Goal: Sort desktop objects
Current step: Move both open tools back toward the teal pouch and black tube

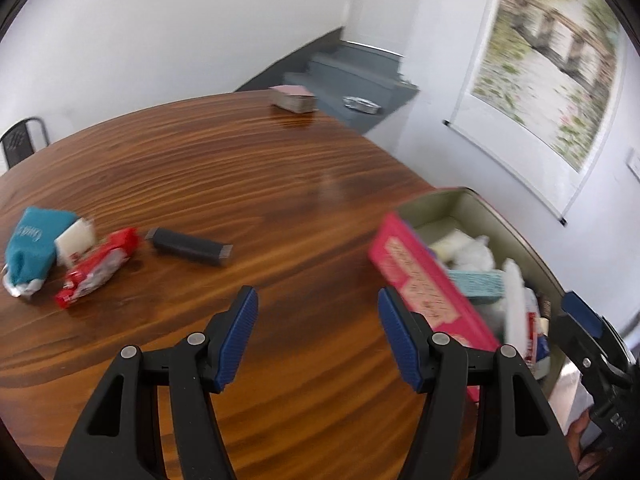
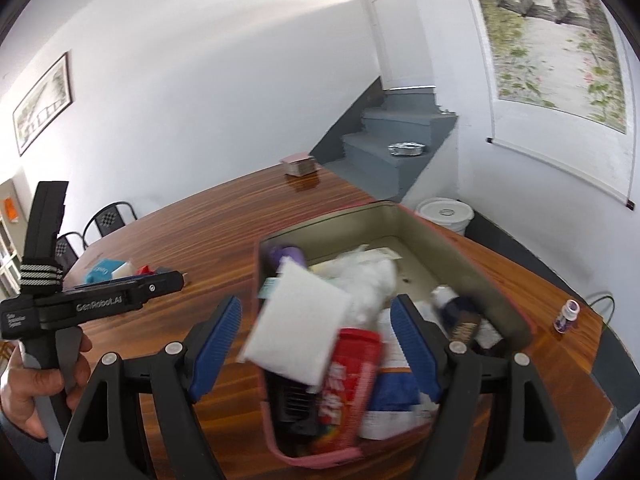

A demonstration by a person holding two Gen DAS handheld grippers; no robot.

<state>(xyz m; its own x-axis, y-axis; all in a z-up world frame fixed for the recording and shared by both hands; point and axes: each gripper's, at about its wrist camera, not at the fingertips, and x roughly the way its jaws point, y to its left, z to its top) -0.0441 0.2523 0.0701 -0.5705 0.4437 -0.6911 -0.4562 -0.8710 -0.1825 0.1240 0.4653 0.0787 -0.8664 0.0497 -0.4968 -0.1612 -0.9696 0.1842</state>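
Observation:
A pink tin box (image 2: 496,280) stands on the wooden table, full of items; it also shows in the left wrist view (image 1: 424,276). A white flat packet (image 2: 300,328) is in the air over its near end, blurred, above a red snack packet (image 2: 348,384). My right gripper (image 2: 320,344) is open above the box, jaws apart and touching nothing. My left gripper (image 1: 318,336) is open and empty above bare table, left of the box. Loose at the left lie a teal pouch (image 1: 30,244), a white block (image 1: 74,238), a red wrapper (image 1: 96,266) and a black stick (image 1: 188,246).
A card deck (image 1: 292,98) lies at the table's far edge. A small purple bottle (image 2: 566,314) stands on the table right of the box. Grey stairs (image 2: 396,148) and a white bucket (image 2: 444,214) are behind. Chairs (image 2: 108,218) stand at the left.

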